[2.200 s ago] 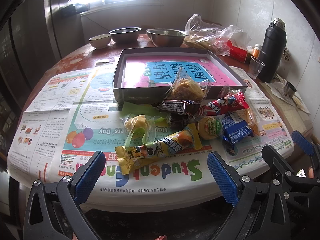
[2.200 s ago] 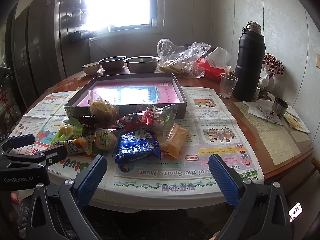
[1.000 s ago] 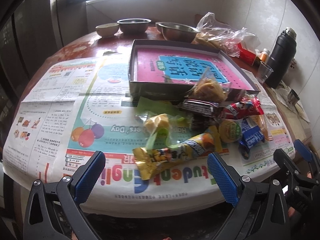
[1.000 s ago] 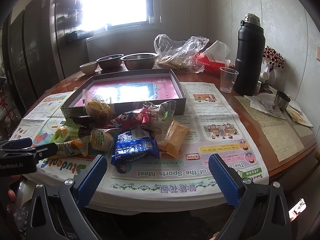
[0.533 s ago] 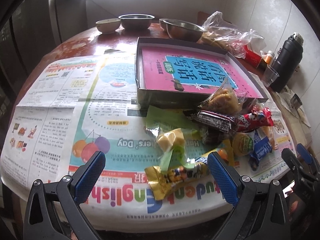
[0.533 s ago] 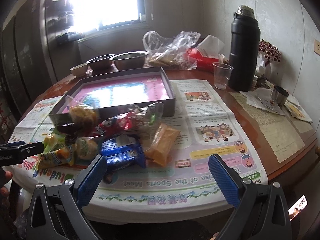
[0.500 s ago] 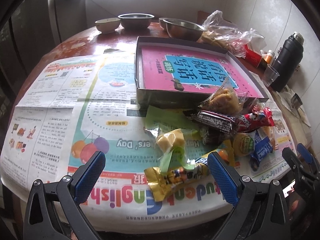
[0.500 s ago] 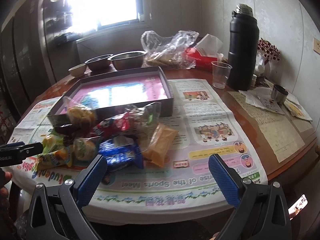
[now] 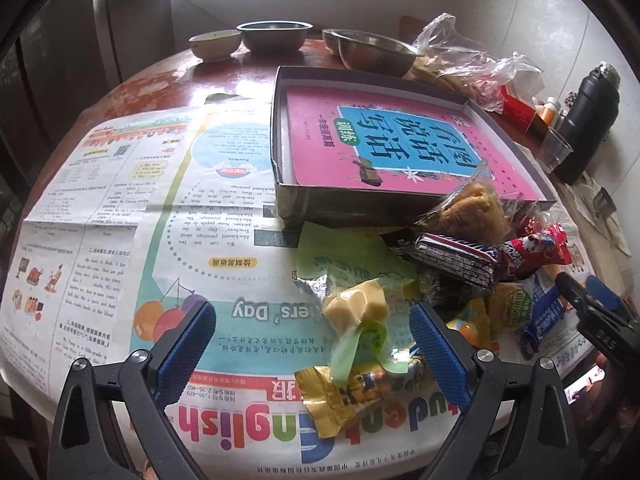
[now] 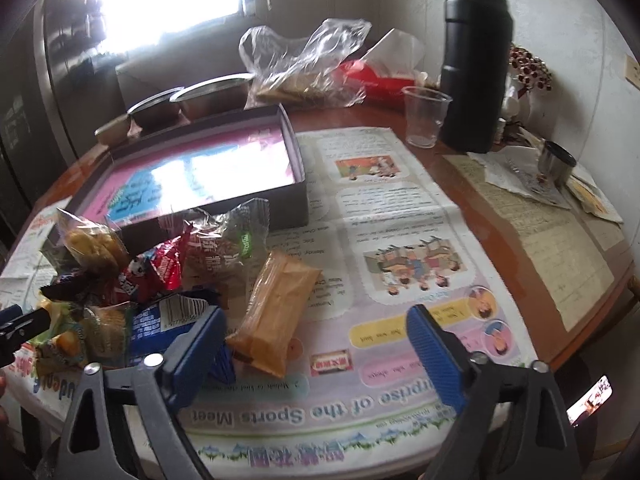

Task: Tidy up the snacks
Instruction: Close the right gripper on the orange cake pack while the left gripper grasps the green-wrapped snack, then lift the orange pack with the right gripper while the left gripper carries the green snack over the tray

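A heap of wrapped snacks lies on newspaper in front of a shallow dark box (image 9: 280,200) lined with a pink book. My left gripper (image 9: 312,344) hovers over the heap's near left side, its jaws closing. A yellow candy in a green wrapper (image 9: 356,308) and a yellow sausage pack (image 9: 352,396) lie between its fingers, untouched. My right gripper (image 10: 316,348) hangs over the heap's right side, jaws also closing. An orange pack (image 10: 276,308) lies between them near the left finger, with no pad pressing on it. A blue pack (image 10: 156,328) sits partly behind that finger.
The heap also holds a dark chocolate bar (image 9: 452,258), a red pack (image 9: 536,248) and a clear bag of fried snack (image 9: 472,204). Metal bowls (image 9: 272,36) and a plastic bag (image 10: 304,64) stand behind the box. A black flask (image 10: 476,64) and a cup (image 10: 424,120) stand at the right.
Both grippers have come closer to the snack heap and lower over the table. The jaws of both have narrowed a little, the right more than the left.
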Demonstrator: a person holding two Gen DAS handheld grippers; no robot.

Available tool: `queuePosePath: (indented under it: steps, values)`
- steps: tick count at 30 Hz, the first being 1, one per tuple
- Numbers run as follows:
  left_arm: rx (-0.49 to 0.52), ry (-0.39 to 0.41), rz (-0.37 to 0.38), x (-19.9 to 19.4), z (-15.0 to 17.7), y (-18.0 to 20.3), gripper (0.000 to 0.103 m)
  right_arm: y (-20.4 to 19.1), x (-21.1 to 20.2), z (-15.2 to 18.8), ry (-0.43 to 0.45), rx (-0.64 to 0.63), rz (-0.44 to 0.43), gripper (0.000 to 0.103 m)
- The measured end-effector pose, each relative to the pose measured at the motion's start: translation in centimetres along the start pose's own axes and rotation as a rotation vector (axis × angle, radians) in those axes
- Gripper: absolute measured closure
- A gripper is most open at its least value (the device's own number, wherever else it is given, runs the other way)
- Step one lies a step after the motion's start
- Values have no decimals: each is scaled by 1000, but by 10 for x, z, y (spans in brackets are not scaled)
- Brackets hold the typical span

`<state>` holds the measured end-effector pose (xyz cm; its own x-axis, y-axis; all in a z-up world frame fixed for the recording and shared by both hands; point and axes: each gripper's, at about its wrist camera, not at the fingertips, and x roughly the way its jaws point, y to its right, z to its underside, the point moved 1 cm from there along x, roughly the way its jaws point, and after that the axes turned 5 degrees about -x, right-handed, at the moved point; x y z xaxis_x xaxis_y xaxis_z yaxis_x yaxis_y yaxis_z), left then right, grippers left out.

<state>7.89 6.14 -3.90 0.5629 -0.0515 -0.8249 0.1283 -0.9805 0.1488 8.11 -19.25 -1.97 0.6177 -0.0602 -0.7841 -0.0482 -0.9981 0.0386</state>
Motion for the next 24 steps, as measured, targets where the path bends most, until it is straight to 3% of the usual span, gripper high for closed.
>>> queuePosePath:
  steps: [7, 13, 19, 24]
  values:
    - [-9, -25, 45, 7, -2, 1, 16, -5, 17, -1, -37, -31, 6, 44]
    - [-13, -40, 69, 11, -1, 3, 33, 0, 16, -3, -12, -48, 6, 63]
    - [-10, -42, 82, 12, -3, 6, 46, 4, 17, -3, 2, -47, -1, 72]
    - [-21, -44, 133, 15, -7, 8, 63, 4, 17, -3, 16, -58, -2, 75]
